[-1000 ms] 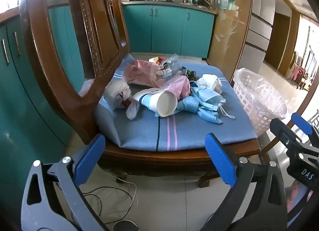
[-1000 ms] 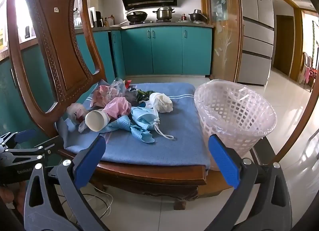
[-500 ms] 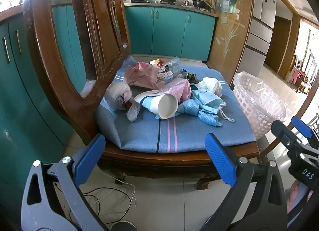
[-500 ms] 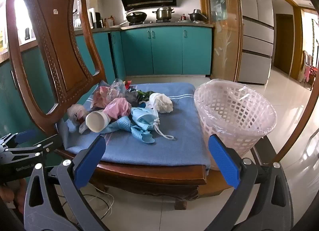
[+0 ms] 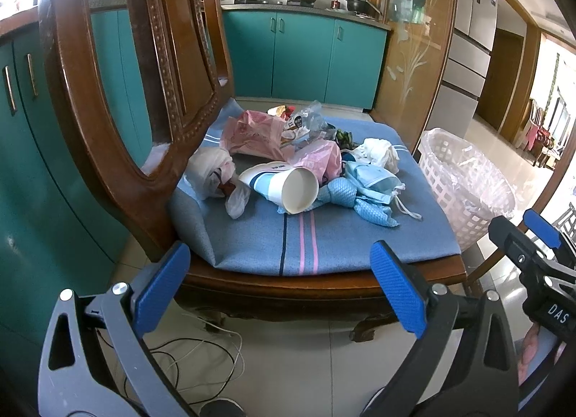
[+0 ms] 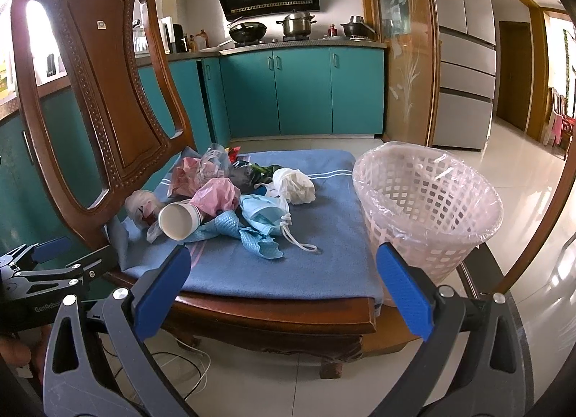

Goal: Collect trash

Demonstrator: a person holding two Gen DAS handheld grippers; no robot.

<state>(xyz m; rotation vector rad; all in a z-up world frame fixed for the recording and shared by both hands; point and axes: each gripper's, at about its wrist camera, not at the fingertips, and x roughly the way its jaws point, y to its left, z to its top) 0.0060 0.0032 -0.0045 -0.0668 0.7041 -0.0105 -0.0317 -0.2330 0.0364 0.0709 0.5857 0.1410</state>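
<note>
- Since a second ago the left gripper (image 5: pixel 280 287) has crept a little closer to the chair: the trash pile sits slightly lower and larger in its view, while the right wrist view is almost unchanged.
- Both tools are spread wide and hold nothing; the right gripper (image 6: pixel 280 287) hangs short of the seat's front edge, as does the left.
- The trash lies heaped on the blue cushion (image 5: pixel 324 237) of the wooden chair (image 5: pixel 108 129), toward the backrest side.
- From the left gripper the paper cup (image 5: pixel 288 188) lies at 12 o'clock, nearest of the pile, on its side with its open mouth facing the tool and its long axis running away toward 11 o'clock.
- From the right gripper the same cup (image 6: pixel 180 219) sits at 11 o'clock; the blue cloth (image 6: pixel 259 233) and white wad (image 6: pixel 295 186) are closer to 12.
- The lined white basket (image 6: pixel 432 201) stands just beside the seat at 1 o'clock of the right gripper, empty as far as shows.
- My judgement: the left gripper is better lined up for the cup, the right nearer the basket.
</note>
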